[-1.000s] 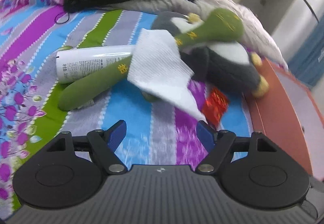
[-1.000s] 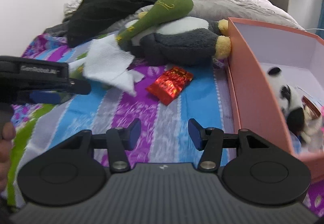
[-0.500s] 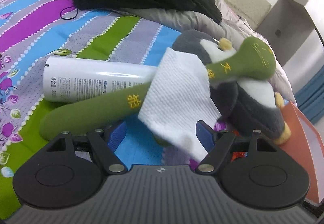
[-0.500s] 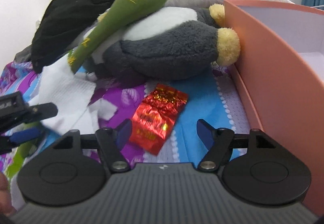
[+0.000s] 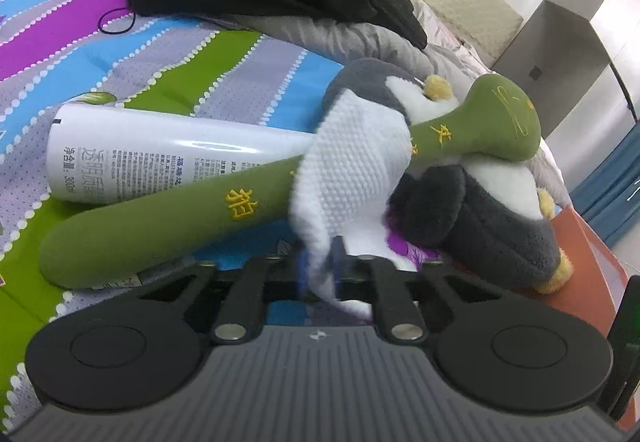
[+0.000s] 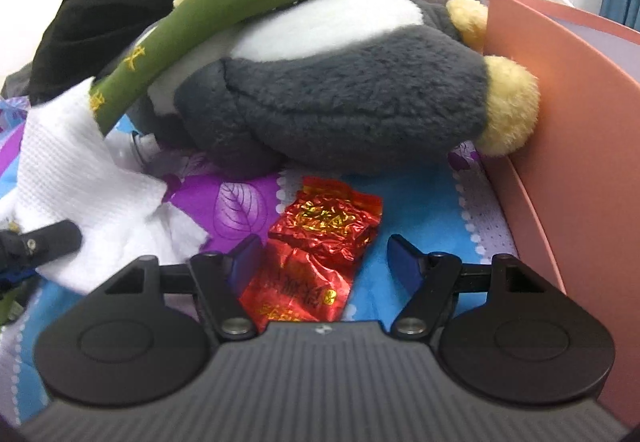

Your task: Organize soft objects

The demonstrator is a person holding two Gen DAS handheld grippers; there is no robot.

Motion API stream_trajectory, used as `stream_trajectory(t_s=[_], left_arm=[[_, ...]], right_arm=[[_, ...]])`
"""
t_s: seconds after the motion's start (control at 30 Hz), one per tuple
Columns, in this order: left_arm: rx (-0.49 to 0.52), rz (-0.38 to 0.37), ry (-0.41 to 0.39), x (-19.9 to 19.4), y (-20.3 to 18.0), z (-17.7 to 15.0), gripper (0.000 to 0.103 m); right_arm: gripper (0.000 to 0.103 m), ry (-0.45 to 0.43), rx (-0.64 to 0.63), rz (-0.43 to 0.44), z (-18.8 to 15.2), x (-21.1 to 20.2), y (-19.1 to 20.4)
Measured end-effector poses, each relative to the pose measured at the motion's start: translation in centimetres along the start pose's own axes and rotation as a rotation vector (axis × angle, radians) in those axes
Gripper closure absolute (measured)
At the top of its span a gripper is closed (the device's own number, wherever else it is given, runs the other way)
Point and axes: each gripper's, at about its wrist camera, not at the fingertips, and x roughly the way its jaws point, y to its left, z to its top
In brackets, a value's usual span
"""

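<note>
1. Pinched together, the left gripper (image 5: 323,262) clamps the lower corner of the white cloth (image 5: 352,166), which drapes over the green plush club (image 5: 160,220).
2. Behind the club lies a white spray can (image 5: 160,158); its head rests on the grey penguin plush (image 6: 352,98).
3. Right gripper (image 6: 324,254): jaws closing, pads either side of the red foil packet (image 6: 320,242), not pressing it.
4. Pink box (image 6: 560,114) touches the penguin's yellow foot.

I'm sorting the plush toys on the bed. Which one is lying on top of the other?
The long green plush stick with yellow embroidered characters; its bulbous end rests across the grey-and-white penguin plush, which lies on the striped bedspread beneath it.
</note>
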Motion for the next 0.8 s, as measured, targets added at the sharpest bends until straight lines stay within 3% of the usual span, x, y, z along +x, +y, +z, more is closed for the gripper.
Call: stream_trajectory(t_s=[0.07, 0.1, 0.17, 0.33, 0.43, 0.63, 0.8], left_arm=[[-0.005, -0.015, -0.007, -0.3, 0.2, -0.1, 0.094], [-0.002, -0.017, -0.008, -0.4, 0.2, -0.2, 0.095], [-0.003, -0.023, -0.009, -0.8, 0.2, -0.3, 0.095], [-0.016, -0.035, -0.018, -2.4, -0.1, -0.5, 0.096], [-0.018, -0.047, -0.019, -3.6, -0.6, -0.8, 0.096], [-0.012, -0.063, -0.022, -6.4, -1.2, -1.7, 0.096], [-0.069, -0.074, 0.013, -8.5, -0.8, -3.1, 0.096]], right_arm=[[0.048, -0.005, 0.002, 0.0, 0.0, -0.2, 0.1], [0.048, -0.009, -0.001, -0.002, -0.1, -0.4, 0.2], [0.062, -0.02, -0.009, -0.006, -0.1, -0.9, 0.3], [0.07, -0.029, -0.001, 0.014, 0.2, -2.6, -0.6], [0.092, -0.035, 0.001, 0.025, 0.1, -4.1, -0.6], [0.095, -0.024, 0.017, 0.072, -1.0, -6.7, -1.2], [0.095, -0.003, 0.058, 0.138, -2.1, -9.2, -1.9]])
